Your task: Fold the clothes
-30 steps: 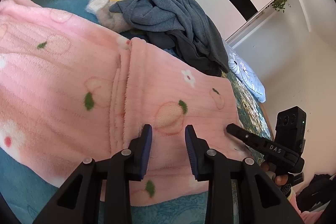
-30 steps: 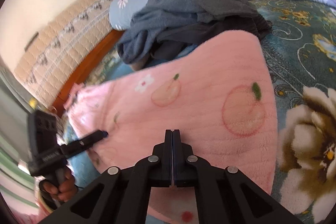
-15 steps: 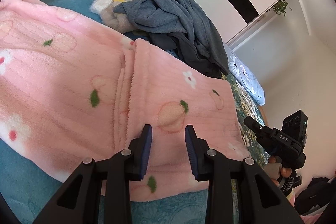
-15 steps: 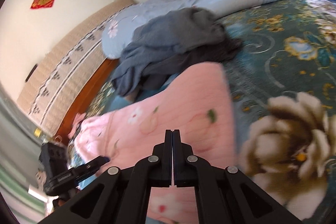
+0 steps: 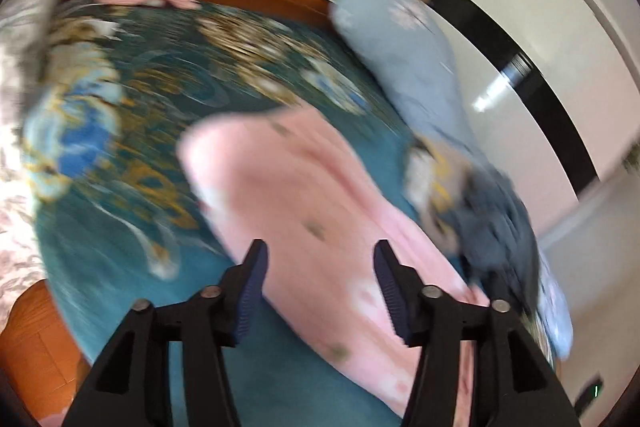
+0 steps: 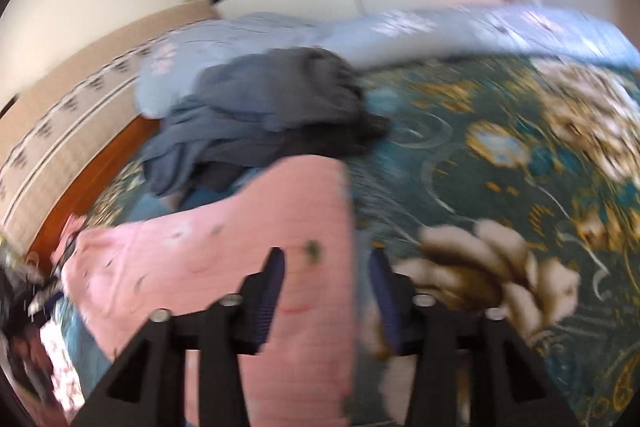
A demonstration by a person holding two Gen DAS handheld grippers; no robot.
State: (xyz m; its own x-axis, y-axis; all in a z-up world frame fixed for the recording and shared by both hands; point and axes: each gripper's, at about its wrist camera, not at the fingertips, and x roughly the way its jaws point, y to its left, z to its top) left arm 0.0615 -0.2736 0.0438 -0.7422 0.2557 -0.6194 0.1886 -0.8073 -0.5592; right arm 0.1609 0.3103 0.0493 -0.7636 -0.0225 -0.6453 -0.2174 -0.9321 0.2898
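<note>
Both tongs just let go, fold step looks done, repositioning.

Left tongs (image 5: 318, 287) jaws have just been opening and now stand apart with nothing pinched; its view has swung from the near hem to the far end of the pink fleece garment with peach print (image 5: 304, 195). Right tongs (image 6: 326, 293) were shut half a second ago and have just been opening, empty, straddling the garment's right edge. Garment lies flat on the teal floral bedspread (image 5: 132, 155), under and ahead of both tongs, beside the grey crumpled clothes pile (image 6: 272, 115). My read: next grab is a new edge.
</note>
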